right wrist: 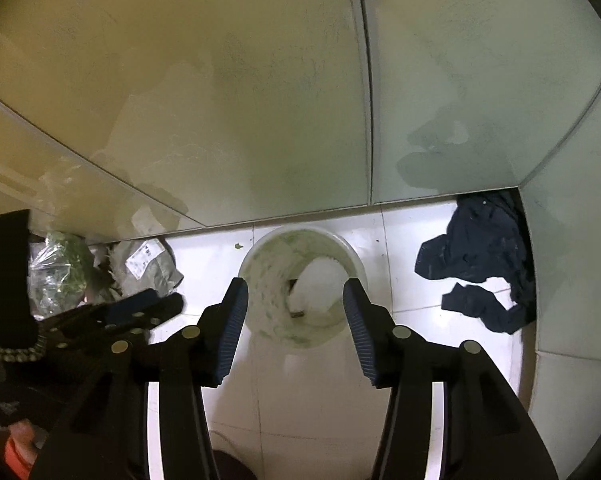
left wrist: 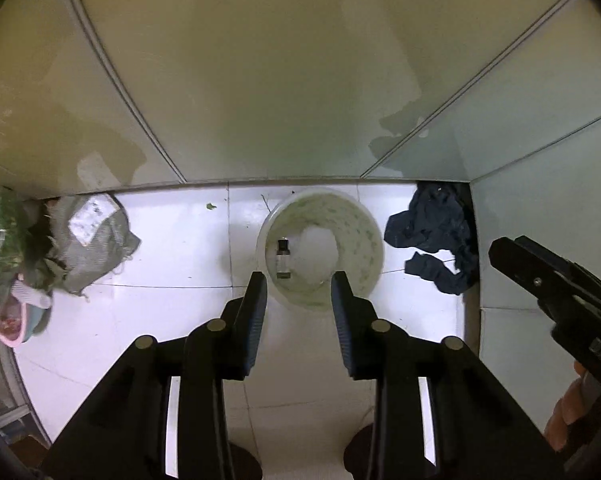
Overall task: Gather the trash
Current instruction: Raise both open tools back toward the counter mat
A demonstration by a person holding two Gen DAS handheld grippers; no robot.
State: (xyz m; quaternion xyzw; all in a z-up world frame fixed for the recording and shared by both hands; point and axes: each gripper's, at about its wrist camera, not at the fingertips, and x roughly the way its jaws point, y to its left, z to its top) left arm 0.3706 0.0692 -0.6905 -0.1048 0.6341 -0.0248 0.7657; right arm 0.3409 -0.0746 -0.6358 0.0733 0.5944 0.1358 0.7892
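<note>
text: none legible | grey bag (left wrist: 96, 240) label (left wrist: 90, 218): print too small to read

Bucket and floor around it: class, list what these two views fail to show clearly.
- Small bottle in the bucket: its label is too small in the left view; the bucket wall nearly hides it in the right.
- Pink bowl: cut by the left edge.
- Dark cloth: crumpled, type unclear.

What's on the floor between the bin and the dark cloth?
Bare white tile between the bin and the dark cloth; both wrist views show it.
</note>
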